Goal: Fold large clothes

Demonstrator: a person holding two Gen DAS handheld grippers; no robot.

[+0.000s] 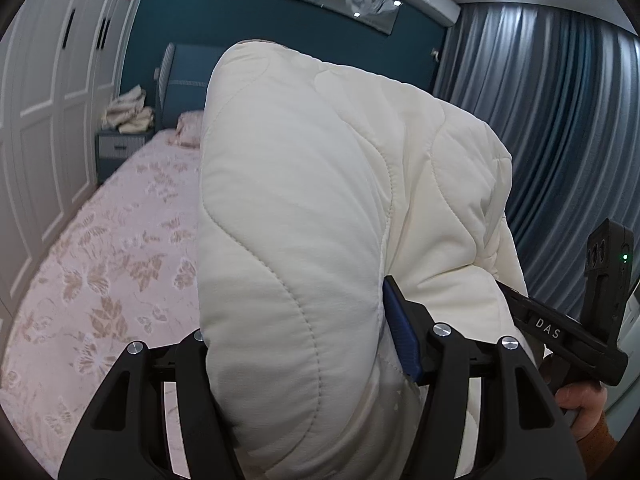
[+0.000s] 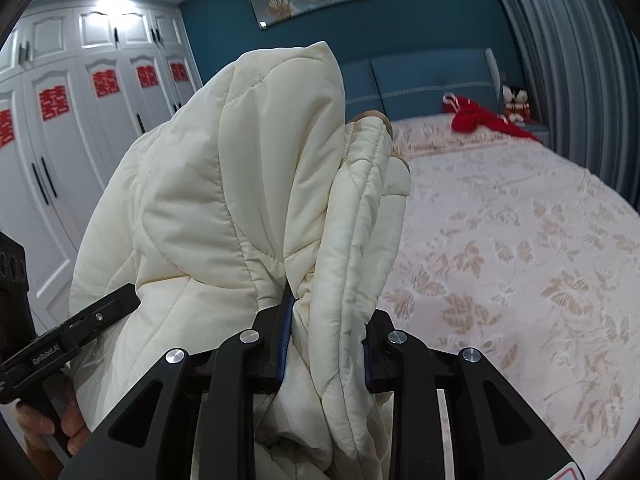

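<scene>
A cream quilted padded jacket (image 1: 304, 208) is held up in the air above the bed, bunched between both grippers. My left gripper (image 1: 304, 356) is shut on a thick fold of the jacket; its left finger is hidden by the cloth. My right gripper (image 2: 326, 344) is shut on another bunch of the jacket (image 2: 240, 184), with the blue pads pressing the fabric. The right gripper also shows at the right edge of the left wrist view (image 1: 560, 332), and the left gripper at the left edge of the right wrist view (image 2: 60, 336).
The bed (image 2: 520, 240) with a pink butterfly-patterned cover lies below and ahead. A red garment (image 2: 476, 118) lies near the blue headboard. White wardrobes (image 2: 80, 120) line one side, grey curtains (image 1: 560, 120) the other. A nightstand with folded cloth (image 1: 128, 112) stands by the headboard.
</scene>
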